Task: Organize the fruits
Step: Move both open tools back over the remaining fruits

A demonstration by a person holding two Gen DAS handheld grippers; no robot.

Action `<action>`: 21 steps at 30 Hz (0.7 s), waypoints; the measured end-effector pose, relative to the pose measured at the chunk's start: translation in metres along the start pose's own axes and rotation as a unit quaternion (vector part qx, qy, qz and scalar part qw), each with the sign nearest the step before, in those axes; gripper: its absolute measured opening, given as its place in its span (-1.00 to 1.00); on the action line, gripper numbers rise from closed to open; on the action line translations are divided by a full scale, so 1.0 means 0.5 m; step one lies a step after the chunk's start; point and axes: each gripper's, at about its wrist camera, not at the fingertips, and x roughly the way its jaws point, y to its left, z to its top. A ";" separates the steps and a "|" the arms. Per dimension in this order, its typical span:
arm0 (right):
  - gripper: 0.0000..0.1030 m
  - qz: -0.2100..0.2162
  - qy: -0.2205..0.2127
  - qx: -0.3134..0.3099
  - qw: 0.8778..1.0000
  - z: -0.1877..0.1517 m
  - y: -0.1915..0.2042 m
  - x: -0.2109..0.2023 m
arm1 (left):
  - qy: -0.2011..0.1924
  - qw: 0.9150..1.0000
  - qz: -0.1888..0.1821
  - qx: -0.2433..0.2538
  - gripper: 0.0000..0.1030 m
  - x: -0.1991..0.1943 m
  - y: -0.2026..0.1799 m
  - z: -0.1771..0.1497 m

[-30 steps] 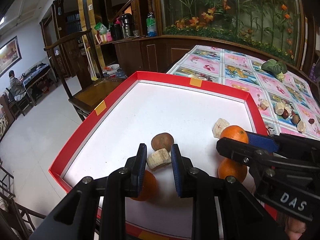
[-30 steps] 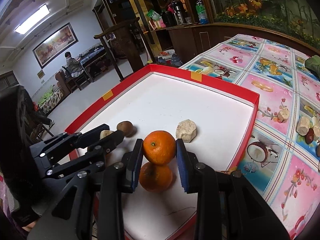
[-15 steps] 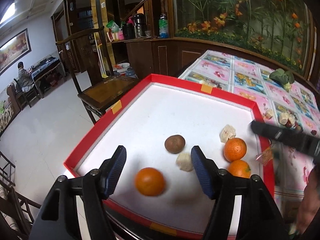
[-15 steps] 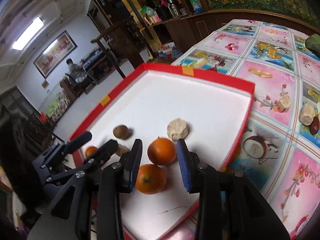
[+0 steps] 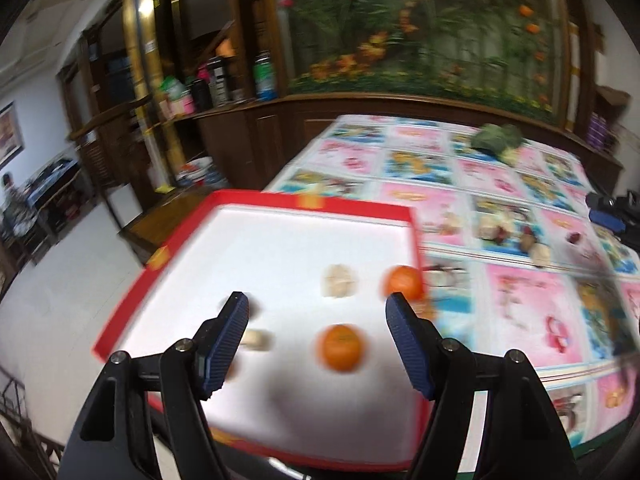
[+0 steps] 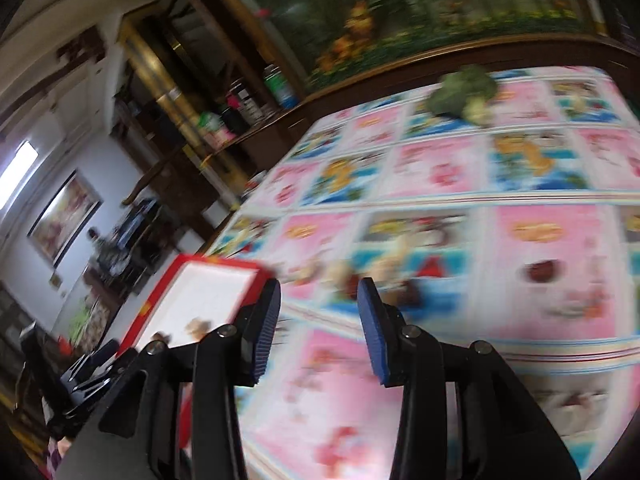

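A flower mural point(image 5: 420, 28) fills the wall above dark wood cabinets point(image 5: 248, 140). A framed picture point(image 6: 64, 218) hangs on the white wall beside a ceiling light point(image 6: 18, 172).

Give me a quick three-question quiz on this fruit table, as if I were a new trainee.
1. True or false: the left claw is gripping something.
2. Where does the green vegetable lie? A) in the tray, B) on the patterned tablecloth, C) on the floor.
3. Fill in: the rim of the tray is coloured ____.

Key
1. False. Its jaws are opening with nothing pressed between them. The nearest orange simply lies on the tray's white floor.
2. B.
3. Red.
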 end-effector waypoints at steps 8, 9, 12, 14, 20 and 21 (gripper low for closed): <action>-0.19 -0.054 -0.027 0.106 0.993 0.056 -0.186 -0.085 | 0.006 0.993 -0.083 0.088 0.38 0.014 -0.195 0.020; -0.19 -0.054 -0.015 0.104 0.993 0.057 -0.184 -0.073 | 0.008 0.992 -0.089 0.094 0.38 0.016 -0.209 0.019; -0.19 -0.079 0.009 0.077 0.994 0.050 -0.164 -0.036 | 0.024 0.987 -0.108 0.116 0.38 0.038 -0.261 0.017; -0.19 -0.098 0.019 0.058 0.993 0.044 -0.155 -0.014 | 0.032 0.985 -0.120 0.118 0.38 0.045 -0.277 0.015; -0.19 -0.181 0.045 0.011 0.982 0.036 -0.136 0.051 | 0.047 0.983 -0.131 0.117 0.38 0.073 -0.308 0.033; -0.19 -0.197 0.049 -0.004 0.979 0.035 -0.129 0.062 | 0.049 0.983 -0.134 0.116 0.38 0.079 -0.315 0.039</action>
